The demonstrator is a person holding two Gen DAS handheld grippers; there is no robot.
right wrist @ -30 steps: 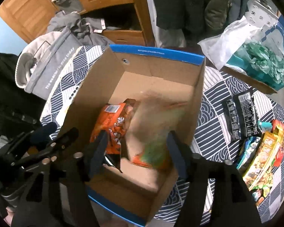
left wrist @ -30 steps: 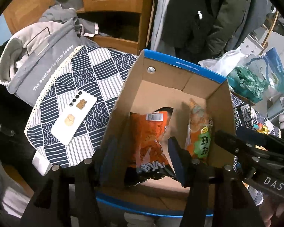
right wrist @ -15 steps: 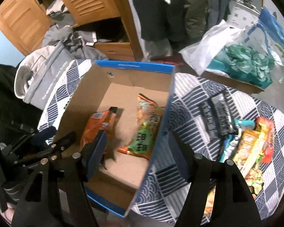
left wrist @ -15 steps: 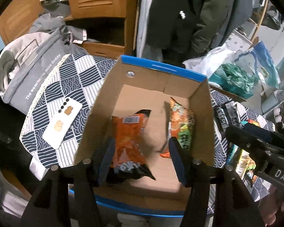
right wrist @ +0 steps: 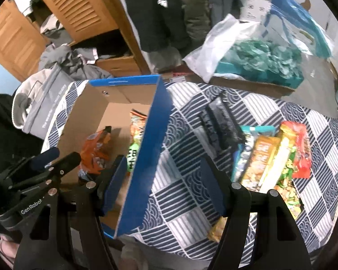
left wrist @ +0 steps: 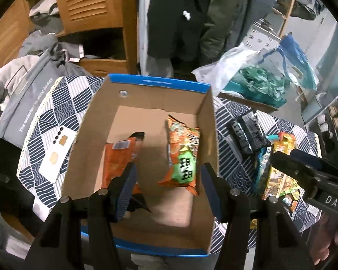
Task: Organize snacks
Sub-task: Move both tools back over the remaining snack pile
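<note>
A cardboard box with a blue rim (left wrist: pixel 157 83) stands on the patterned tablecloth. Inside lie an orange snack bag (left wrist: pixel 118 157) on the left and an orange-and-green snack bag (left wrist: pixel 183 155) on the right. My left gripper (left wrist: pixel 169 191) hangs open above the box floor, nothing between its fingers. My right gripper (right wrist: pixel 163 184) is open and empty over the box's blue right wall (right wrist: pixel 146 157) and the cloth beside it. To its right lies a pile of snack packs (right wrist: pixel 270 157), with black packets (right wrist: pixel 220 121) behind them.
A white phone (left wrist: pixel 56 155) lies on the tablecloth (right wrist: pixel 191 193) left of the box. A grey bag (left wrist: pixel 22 99) sits at the far left. A white plastic bag with teal contents (right wrist: pixel 247 58) stands at the back right. A wooden cabinet (left wrist: pixel 90 2) and hanging coats are behind.
The orange-and-green bag, a blur between my right fingers a second ago, now lies in the box. Both grippers have shifted right and a little up; the right one now overhangs the box's right wall.
</note>
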